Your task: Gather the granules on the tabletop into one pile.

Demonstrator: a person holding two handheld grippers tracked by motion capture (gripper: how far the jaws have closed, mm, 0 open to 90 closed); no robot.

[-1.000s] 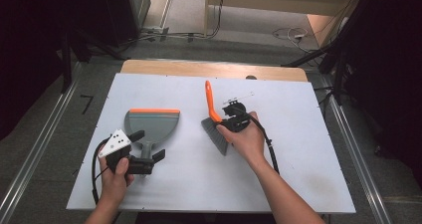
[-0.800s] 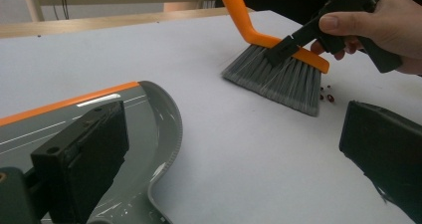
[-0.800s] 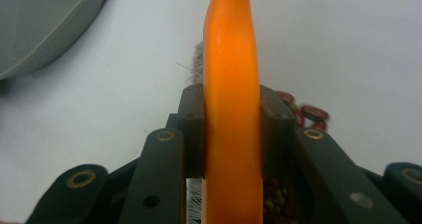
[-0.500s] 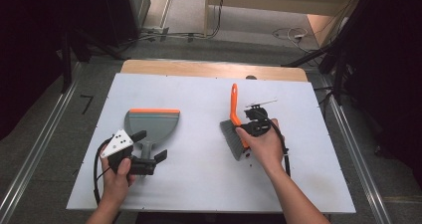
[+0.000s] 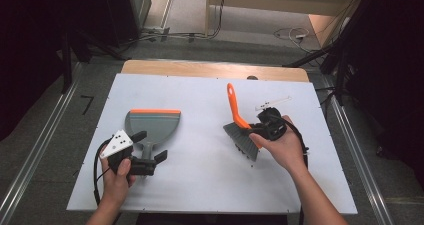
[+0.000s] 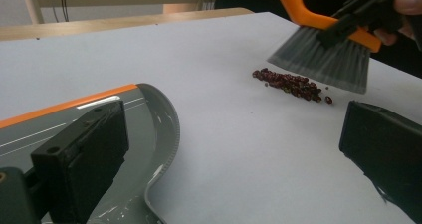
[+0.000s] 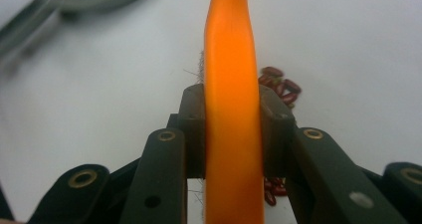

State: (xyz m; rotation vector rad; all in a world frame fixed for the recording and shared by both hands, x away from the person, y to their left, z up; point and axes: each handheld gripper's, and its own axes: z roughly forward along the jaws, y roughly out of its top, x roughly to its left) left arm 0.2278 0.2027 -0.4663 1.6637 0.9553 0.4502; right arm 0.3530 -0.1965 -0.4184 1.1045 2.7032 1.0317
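On the pale grey surface there are two cleaning tools and two tongs at work, one in each hand. The right tongs are clamped tight on the one orange-handled hand brush with grey bristles, jaws pinching the orange handle from both sides, bristles tilted down toward the surface, the handle's free end pointing away from the person. Just beside the bristles lies one small heap of dark red beans, too many and too small to count; from the right gripper view a few peek out on either side of the handle. Over on the left, one grey plastic dustpan with an orange front lip lies flat, well apart from the brush and the beans. The left tongs sit at the dustpan's handle end, jaws spread wide; one jaw is over the pan, the other is out over bare surface, gripping nothing.
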